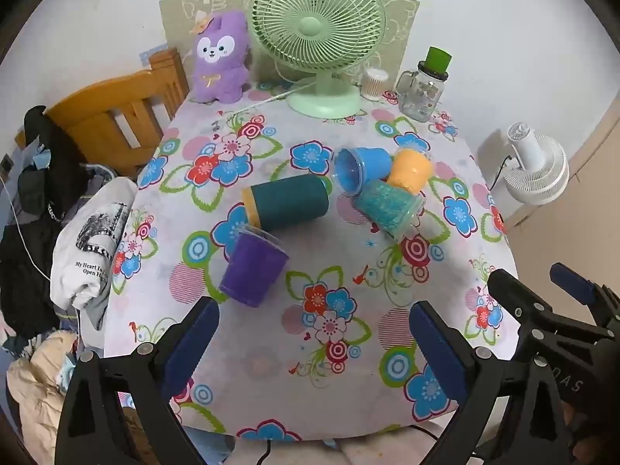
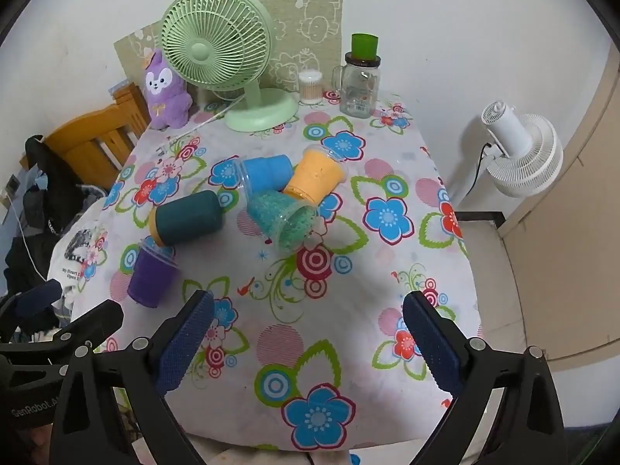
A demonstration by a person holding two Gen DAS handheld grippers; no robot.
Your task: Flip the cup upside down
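My left gripper [image 1: 314,333] hovers over the near edge of the bench [image 1: 348,271], its blue-padded fingers [image 1: 193,343] spread wide and holding nothing. My right gripper [image 2: 308,329] hangs alongside it, fingers [image 2: 430,343] equally wide and empty; in the left wrist view it shows at the lower right [image 1: 542,290].

Beyond the fingers, five cups lie tipped on their sides on the flowered cloth. Nearest my left fingers is the purple cup [image 1: 254,269], its clear rim touching the dark teal cup [image 1: 288,201], which lies crosswise with an orange band at one end. Further right, three cups crowd together: the blue cup [image 1: 362,166], mouth turned toward the left; the orange cup [image 1: 410,170] beside it; and the clear cup of turquoise beads [image 1: 391,205], nearest me, touching both.

At the far end of the bench stand a purple plush toy [image 1: 219,66], a green desk fan [image 1: 317,35], a tub of cotton swabs [image 1: 374,83] and a glass mug jar [image 1: 422,93] with a green cup on its lid. A wooden chair [image 1: 116,116] and heaped clothes [image 1: 89,240] sit to the left; a white fan [image 1: 536,162] stands to the right.
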